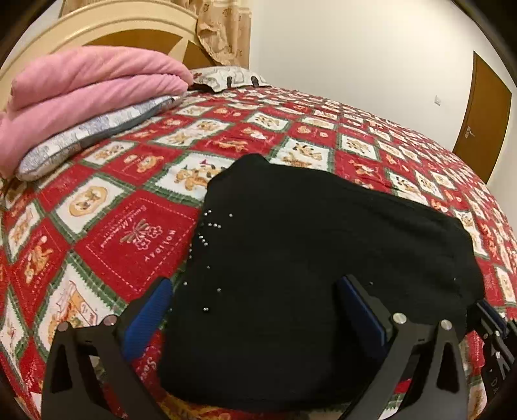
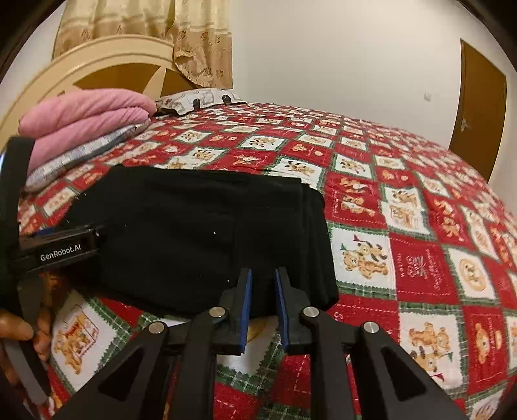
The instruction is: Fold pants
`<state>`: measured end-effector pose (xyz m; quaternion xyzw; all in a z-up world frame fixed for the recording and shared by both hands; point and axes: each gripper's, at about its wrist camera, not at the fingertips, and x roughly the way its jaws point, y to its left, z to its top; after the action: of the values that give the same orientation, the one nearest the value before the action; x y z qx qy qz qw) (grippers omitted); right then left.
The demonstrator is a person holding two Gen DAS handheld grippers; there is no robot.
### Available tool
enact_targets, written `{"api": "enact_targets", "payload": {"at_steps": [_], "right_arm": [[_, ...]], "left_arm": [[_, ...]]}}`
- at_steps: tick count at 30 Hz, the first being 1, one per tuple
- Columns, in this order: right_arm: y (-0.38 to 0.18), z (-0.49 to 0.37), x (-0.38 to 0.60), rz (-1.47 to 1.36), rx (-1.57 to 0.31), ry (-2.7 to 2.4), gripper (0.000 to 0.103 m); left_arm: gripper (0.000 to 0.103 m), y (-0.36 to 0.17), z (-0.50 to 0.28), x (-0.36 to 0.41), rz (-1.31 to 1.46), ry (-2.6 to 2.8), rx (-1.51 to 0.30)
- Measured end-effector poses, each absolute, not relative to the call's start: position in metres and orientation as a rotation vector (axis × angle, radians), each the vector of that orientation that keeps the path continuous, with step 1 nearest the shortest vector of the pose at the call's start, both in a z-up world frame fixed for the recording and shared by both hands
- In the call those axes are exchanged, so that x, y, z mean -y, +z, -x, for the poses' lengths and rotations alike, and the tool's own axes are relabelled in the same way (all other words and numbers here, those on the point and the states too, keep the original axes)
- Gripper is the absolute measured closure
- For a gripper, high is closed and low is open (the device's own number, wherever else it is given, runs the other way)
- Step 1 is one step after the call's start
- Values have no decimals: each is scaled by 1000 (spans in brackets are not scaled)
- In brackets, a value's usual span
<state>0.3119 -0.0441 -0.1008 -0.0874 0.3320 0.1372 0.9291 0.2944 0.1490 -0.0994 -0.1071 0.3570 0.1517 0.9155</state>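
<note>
The black pants (image 1: 323,258) lie folded into a thick rectangle on the red patterned bedspread (image 1: 129,232). Small silver studs dot their left part. My left gripper (image 1: 255,297) is wide open just above the near part of the pants, one finger at each side. In the right wrist view the pants (image 2: 200,232) show stacked folded layers at their right edge. My right gripper (image 2: 262,284) is narrowly open and empty at the near edge of the pants. The left gripper's body (image 2: 61,248) shows at the far left of that view.
A folded pink blanket (image 1: 80,93) on a grey pillow (image 1: 93,135) sits at the head of the bed by the cream headboard (image 1: 97,29). Another pillow (image 1: 226,77) lies beyond. A brown door (image 1: 481,116) is at the right wall. Open bedspread (image 2: 420,258) extends right.
</note>
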Motion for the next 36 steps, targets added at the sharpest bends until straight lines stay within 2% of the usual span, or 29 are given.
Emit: {"api": "enact_targets", "payload": {"at_steps": [7, 9, 10, 12, 14, 17, 19, 22, 25, 36], "right_arm": [[-100, -311, 33, 291, -727, 259, 85], [-97, -307, 25, 385, -754, 259, 81], [-94, -304, 24, 404, -761, 248, 76], [-82, -292, 28, 331, -745, 268, 39], [-66, -274, 35, 220, -680, 286, 28], [-49, -246, 38, 112, -597, 307, 26], [-48, -235, 34, 137, -567, 256, 26], [-56, -229, 30, 173, -579, 119, 26], [-64, -220, 41, 78, -604, 138, 26], [-51, -165, 61, -32, -583, 207, 26]], "left_arm": [[0, -94, -290, -144, 171, 342, -776], [0, -89, -282, -143, 179, 338, -806], [0, -86, -275, -142, 182, 334, -828], [0, -81, -265, -136, 162, 326, -830], [0, -71, -251, -128, 120, 327, -780], [0, -50, -226, -123, 117, 328, -665], [0, -42, -219, -125, 142, 318, -623], [0, -47, -222, -126, 140, 323, -660], [0, -62, -221, -123, 109, 329, -745], [0, -42, -140, -107, 72, 369, -611]]}}
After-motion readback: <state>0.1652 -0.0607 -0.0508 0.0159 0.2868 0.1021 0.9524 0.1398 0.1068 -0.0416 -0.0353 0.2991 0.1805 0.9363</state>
